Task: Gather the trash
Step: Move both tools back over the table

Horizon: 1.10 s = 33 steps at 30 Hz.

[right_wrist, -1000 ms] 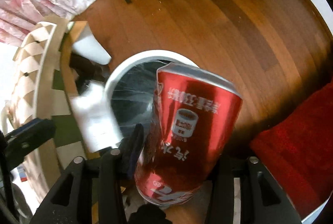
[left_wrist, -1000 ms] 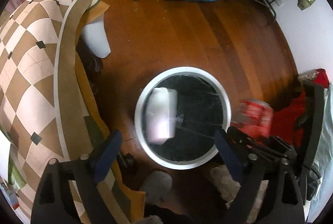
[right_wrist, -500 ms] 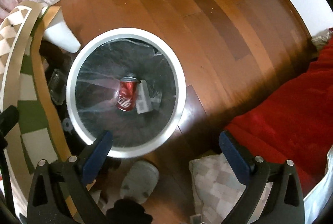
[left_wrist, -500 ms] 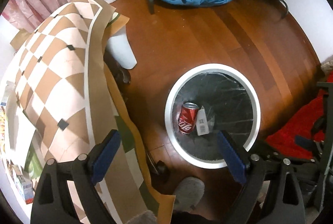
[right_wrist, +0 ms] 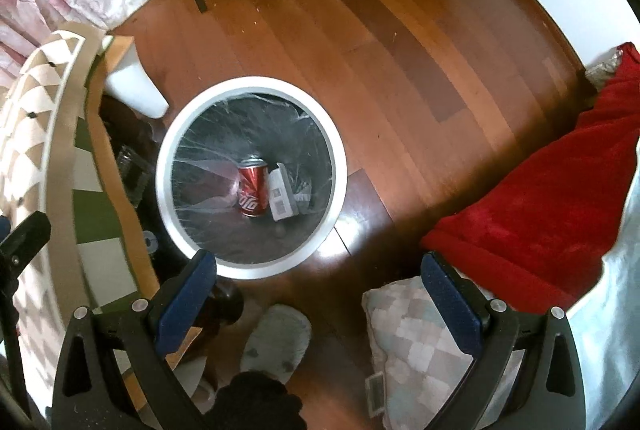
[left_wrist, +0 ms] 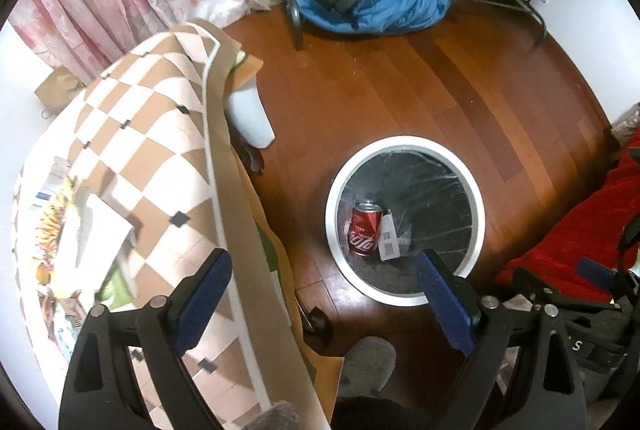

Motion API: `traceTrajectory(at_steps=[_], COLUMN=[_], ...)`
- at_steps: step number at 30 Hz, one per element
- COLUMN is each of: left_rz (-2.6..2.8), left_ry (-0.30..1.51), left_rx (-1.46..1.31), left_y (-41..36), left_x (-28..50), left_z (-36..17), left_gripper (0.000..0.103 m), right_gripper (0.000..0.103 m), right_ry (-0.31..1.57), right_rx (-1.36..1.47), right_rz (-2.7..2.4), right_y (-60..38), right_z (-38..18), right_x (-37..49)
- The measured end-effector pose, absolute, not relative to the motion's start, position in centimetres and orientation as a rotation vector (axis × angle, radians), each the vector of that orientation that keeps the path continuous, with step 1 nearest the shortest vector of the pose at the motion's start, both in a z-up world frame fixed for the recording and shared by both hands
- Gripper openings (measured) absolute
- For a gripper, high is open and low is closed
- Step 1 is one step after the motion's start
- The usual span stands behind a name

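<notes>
While both the left gripper (left_wrist: 324,294) and right gripper (right_wrist: 320,294) are held spread wide and empty, the red can (right_wrist: 253,192) is seen lying inside the white-rimmed bin (right_wrist: 168,158), touching a small white box (right_wrist: 282,198).

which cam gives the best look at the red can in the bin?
Right wrist: red can lies near frame centre at the bottom of the bin, beside a white carton, unobstructed. Left wrist shows the same can further off-centre, near that gripper's right finger.

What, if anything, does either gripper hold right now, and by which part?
Nothing. The left gripper and right gripper are both open and empty; the red can and white carton lie inside the bin.
</notes>
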<state>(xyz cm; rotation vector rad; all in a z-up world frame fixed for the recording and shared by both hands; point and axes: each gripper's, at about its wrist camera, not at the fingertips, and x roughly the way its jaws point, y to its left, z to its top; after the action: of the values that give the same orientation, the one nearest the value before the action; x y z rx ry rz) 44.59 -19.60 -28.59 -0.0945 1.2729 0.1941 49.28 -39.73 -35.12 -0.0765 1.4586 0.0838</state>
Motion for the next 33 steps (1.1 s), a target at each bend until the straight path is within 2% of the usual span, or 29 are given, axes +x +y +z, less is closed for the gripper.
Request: traceTrajectory(at_steps=[15,23,29,33], left_rz=[0.179,0.269,0.449,0.584], left_ry=[1.113,1.015,1.031,1.120], left_rx=[-0.151,-0.192,-0.196,-0.242], left_y=[-17.4,-10.2,-1.6,6.0], left_x=[38.7,34.0,29.3,25.7], left_z=[-17.9,-12.8,-14.5,-19.7], left_gripper=[0.094,0.094,0.094,0.094], right_gripper=[0.103,0.103,0.103,0.103], right_ry=[1.272,1.190,1.230,1.311], right_rx=[-0.004,0.059,0.052,0.061], right_rz=[0.095,0.213,0.365,0.456], right_y=[-40.3,-34.9,-25.6,-18.3], right_z=[-21.2,-15.3,-15.8,-19.1], right_x=[44.4,40.9,39.0,37.8])
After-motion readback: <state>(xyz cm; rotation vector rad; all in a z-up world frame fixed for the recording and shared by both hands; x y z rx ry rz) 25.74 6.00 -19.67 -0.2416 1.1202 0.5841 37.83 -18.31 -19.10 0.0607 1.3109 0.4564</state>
